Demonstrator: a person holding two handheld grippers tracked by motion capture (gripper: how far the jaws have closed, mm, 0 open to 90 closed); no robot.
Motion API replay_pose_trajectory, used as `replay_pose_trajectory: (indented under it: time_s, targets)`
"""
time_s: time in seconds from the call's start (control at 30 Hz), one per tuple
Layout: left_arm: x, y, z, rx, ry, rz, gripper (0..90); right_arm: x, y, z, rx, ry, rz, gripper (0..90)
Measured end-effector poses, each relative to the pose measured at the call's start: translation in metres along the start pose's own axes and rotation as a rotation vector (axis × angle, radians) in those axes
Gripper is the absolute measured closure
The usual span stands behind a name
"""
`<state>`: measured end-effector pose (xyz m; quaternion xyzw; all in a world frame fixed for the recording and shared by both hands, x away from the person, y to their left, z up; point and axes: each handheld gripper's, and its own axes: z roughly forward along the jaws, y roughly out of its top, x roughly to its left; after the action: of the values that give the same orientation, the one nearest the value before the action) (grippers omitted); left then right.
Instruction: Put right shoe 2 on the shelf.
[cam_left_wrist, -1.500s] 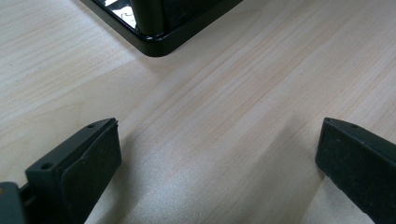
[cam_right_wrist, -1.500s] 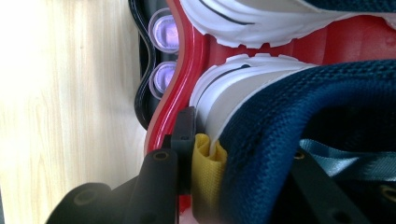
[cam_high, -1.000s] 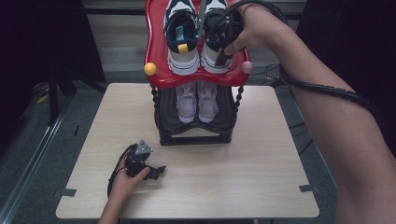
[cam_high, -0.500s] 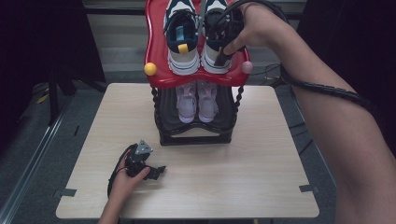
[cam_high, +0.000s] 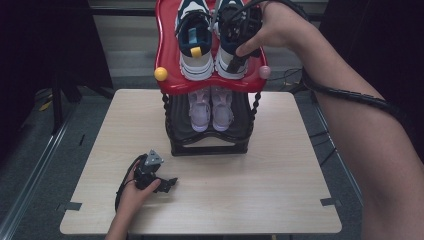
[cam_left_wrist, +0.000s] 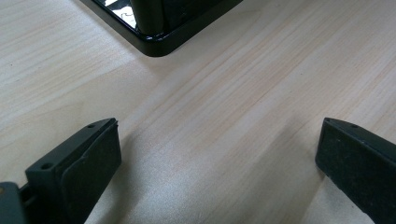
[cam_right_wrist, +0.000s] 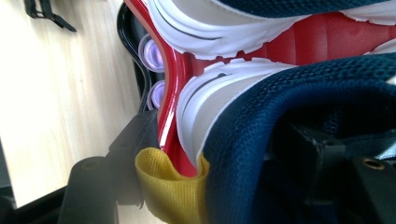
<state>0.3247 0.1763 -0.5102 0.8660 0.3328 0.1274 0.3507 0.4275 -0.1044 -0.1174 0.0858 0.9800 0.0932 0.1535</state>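
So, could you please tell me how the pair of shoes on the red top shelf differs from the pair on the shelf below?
The navy-and-white sneakers sit on the red top shelf; the lilac shoes sit on the black lower shelf. The navy pair looks bigger and has yellow heel tabs. The right gripper grips one navy sneaker; the lilac pair is untouched. Both pairs sit side by side, heels toward the person.

Navy-and-white sneakers on the red top shelf, right gripper at the right one.

Right sneaker (cam_high: 231, 47): navy mesh collar, white sole, yellow heel loop; upright, heel toward the table, its collar between the right gripper's (cam_high: 239, 35) jaws. Left sneaker (cam_high: 194, 45) just beside it. Red shelf (cam_high: 167, 55) directly beneath the gripper.
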Motion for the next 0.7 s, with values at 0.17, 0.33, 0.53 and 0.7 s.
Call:
replay_pose_trajectory:
  time_s: [0.17, 0.33, 0.53, 0.7]
  targets:
    - [0.000, 0.000, 0.000, -0.005, -0.003, 0.000, 0.0, 0.001, -0.001, -0.004, 0.004, 0.008, 0.017, 24.0]
    - [0.000, 0.000, 0.000, -0.002, -0.001, 0.001, 0.0, 0.001, -0.003, -0.012, -0.004, 0.020, 0.035, 19.6]
    - [0.000, 0.000, 0.000, -0.004, -0.003, 0.000, 0.0, 0.001, -0.004, -0.022, -0.001, 0.028, 0.040, 17.0]
    - [0.000, 0.000, 0.000, -0.005, -0.002, 0.001, 0.0, 0.004, -0.004, -0.031, 0.007, 0.032, 0.049, 17.0]
